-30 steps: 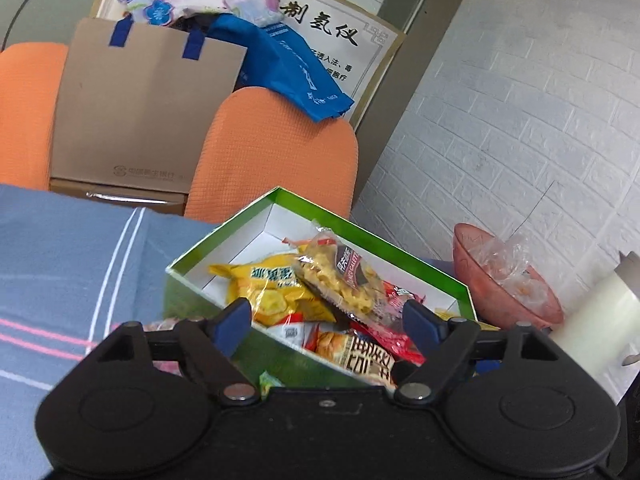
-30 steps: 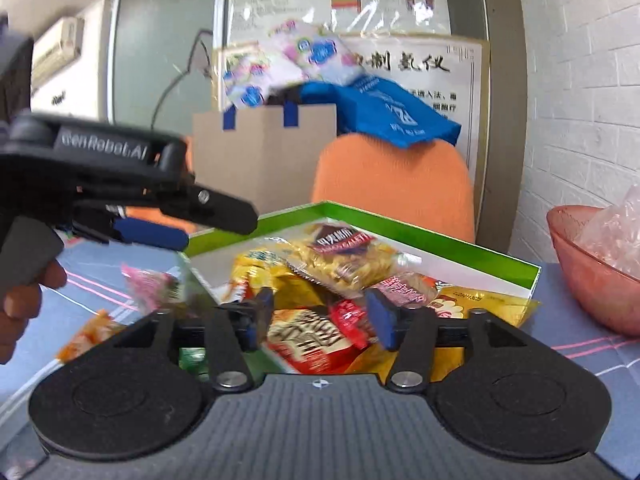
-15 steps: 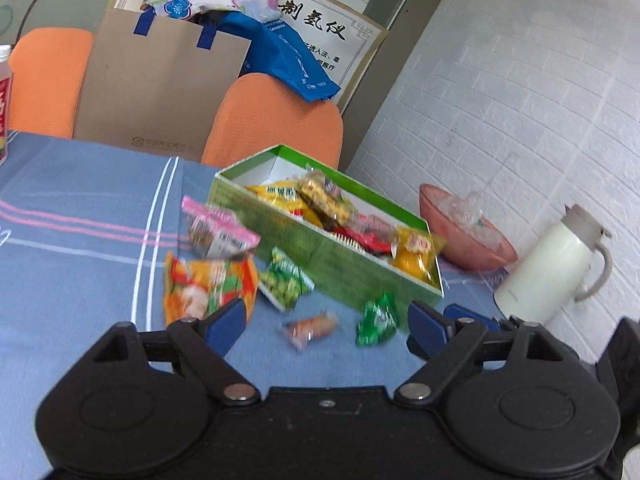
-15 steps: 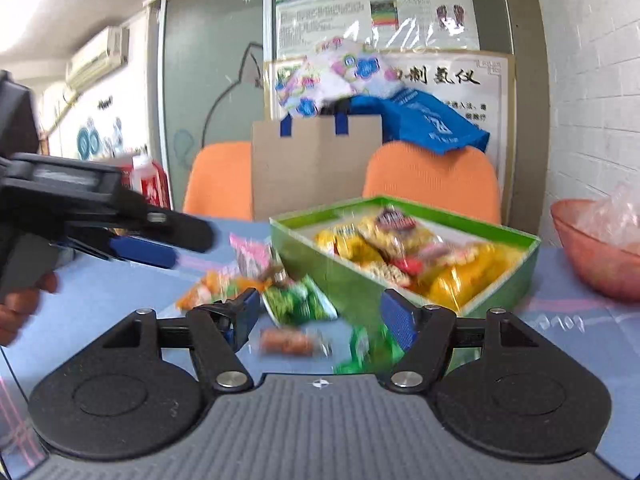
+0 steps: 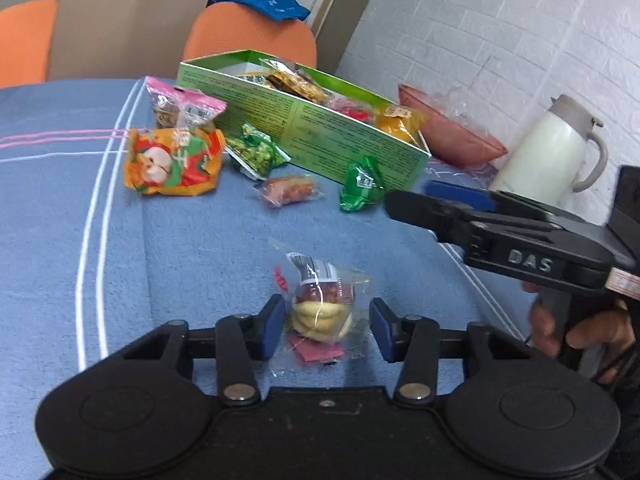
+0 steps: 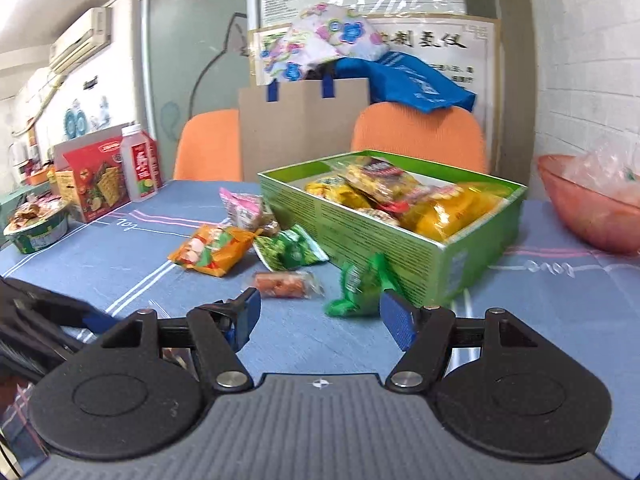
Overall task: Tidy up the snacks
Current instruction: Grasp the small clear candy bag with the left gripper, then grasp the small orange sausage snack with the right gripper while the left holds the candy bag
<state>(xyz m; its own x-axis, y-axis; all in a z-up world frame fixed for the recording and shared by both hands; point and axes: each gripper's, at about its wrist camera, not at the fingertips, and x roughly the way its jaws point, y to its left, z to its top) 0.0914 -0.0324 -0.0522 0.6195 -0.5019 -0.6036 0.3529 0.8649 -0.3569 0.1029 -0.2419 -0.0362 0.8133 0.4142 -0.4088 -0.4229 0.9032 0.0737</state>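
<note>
Left wrist view: left gripper (image 5: 327, 326) low over blue tablecloth (image 5: 200, 264), jaws about half open and closing, clear-wrapped snack (image 5: 320, 304) between the blue pads. Left pad right beside the wrapper, right pad apart from it; no firm grip yet. Approach angled downward, probably so the pads straddle the packet's thick middle rather than its loose film edges.

Green box (image 5: 320, 128) at far centre, already part-filled with packets; evidently the collection point. Loose snacks on the cloth along its near wall:
- orange packet (image 5: 172, 162), left
- pink packet (image 5: 182, 106), far left, beside the box corner
- green pea packet (image 5: 256, 152), touching the box wall
- small reddish packet (image 5: 288, 190), centre
- green candy packet (image 5: 360, 184), leaning against the box

Right gripper (image 5: 404, 206) at right, over the cloth near the green candy packet.

Right wrist view: right gripper (image 6: 318, 318) with jaws wide apart, nothing between the pads. Held clear of the left gripper's working area, likely waiting its turn at the loose snacks.

Pink bowl (image 5: 452, 132) and white jug (image 5: 548, 148) at far right, not involved.
</note>
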